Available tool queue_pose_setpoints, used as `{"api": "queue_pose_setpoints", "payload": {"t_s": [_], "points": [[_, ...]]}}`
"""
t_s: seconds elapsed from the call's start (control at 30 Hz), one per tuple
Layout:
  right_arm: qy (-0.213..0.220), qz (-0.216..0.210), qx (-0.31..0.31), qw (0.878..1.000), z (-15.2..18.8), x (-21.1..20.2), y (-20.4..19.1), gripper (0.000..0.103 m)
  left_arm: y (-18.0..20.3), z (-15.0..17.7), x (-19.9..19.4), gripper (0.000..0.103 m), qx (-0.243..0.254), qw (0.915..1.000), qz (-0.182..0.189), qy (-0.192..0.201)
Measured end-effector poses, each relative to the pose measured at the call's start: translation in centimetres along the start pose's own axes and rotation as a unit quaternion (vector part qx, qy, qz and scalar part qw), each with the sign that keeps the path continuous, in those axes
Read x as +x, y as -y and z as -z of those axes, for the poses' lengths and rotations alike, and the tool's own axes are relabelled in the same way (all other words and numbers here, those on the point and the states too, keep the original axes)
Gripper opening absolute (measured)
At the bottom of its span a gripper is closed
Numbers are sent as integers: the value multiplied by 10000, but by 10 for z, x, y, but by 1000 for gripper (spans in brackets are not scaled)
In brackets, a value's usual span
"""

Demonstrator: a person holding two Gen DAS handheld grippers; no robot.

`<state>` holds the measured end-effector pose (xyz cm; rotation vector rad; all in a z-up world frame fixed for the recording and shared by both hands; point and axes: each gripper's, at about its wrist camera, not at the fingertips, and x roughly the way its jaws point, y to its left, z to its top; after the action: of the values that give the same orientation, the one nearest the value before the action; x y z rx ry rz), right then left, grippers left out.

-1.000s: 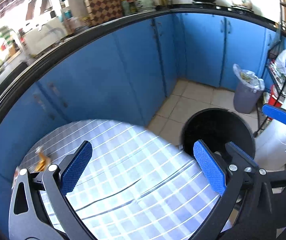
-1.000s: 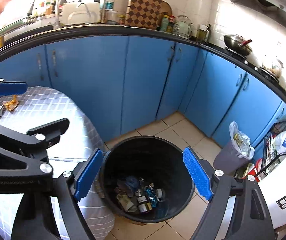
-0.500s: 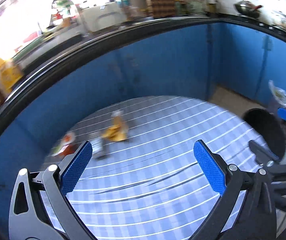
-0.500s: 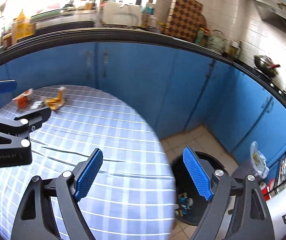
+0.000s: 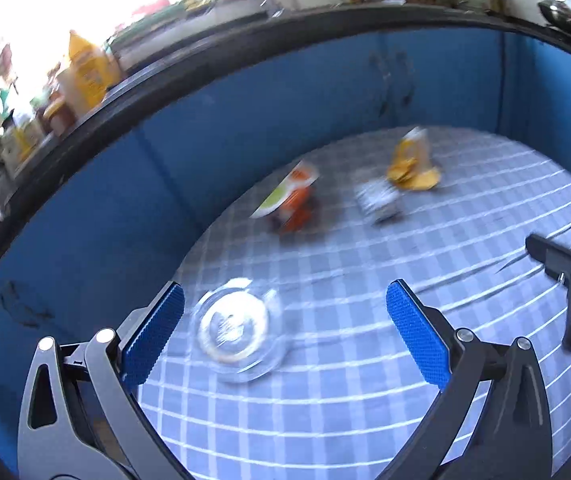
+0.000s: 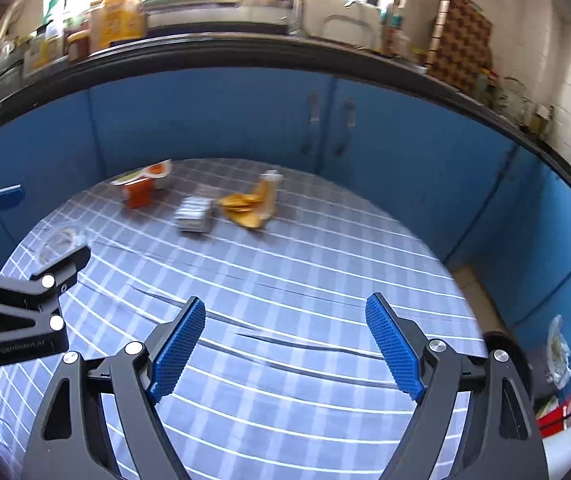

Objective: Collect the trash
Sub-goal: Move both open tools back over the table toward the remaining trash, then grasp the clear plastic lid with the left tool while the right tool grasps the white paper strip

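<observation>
Trash is left uncollected on the table (image 6: 325, 280): a clear lid (image 5: 237, 326) at its left edge, an orange carton (image 6: 141, 188), a silver wrapper (image 6: 194, 214) and yellow packet (image 6: 251, 206) toward its far edge. Left gripper (image 5: 285, 332) and right gripper (image 6: 285, 344) are held wide apart, nothing gripped.

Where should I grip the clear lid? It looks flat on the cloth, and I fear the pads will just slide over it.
Take the clear lid by its rim, coming down from above with one pad on each side. It seems to lie flat on the checked cloth, a shallow round disc, so only the edge offers a hold. The left hand-held gripper, open, already frames it. Blur hides the rim's height.
</observation>
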<state>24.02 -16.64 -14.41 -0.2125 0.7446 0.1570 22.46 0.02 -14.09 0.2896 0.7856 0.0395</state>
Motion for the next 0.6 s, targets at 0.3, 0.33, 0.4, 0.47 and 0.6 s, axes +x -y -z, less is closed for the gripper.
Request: {"api": "queue_pose_setpoints", "payload": {"t_s": [0.3,0.33,0.4,0.47,0.6], "points": [[-215,-216,-224,9993,-12,29,-57,80,-59,41,42,100,-544,9958,344,-653],[-223,-216,-269,9992,-14,31,-63,80,-62,41,45,100,-591,9951,417,-676],[-227,-204,-325,9990,-15,35,-71,80,-67,40,51,100,-702,9922,712,-750],[-235,-161,-377,9989,-17,37,-76,80,-67,37,54,99,-756,9884,1053,-796],[-257,-95,-409,9988,-19,40,-77,80,-64,37,64,100,-623,9892,1017,-855]]}}
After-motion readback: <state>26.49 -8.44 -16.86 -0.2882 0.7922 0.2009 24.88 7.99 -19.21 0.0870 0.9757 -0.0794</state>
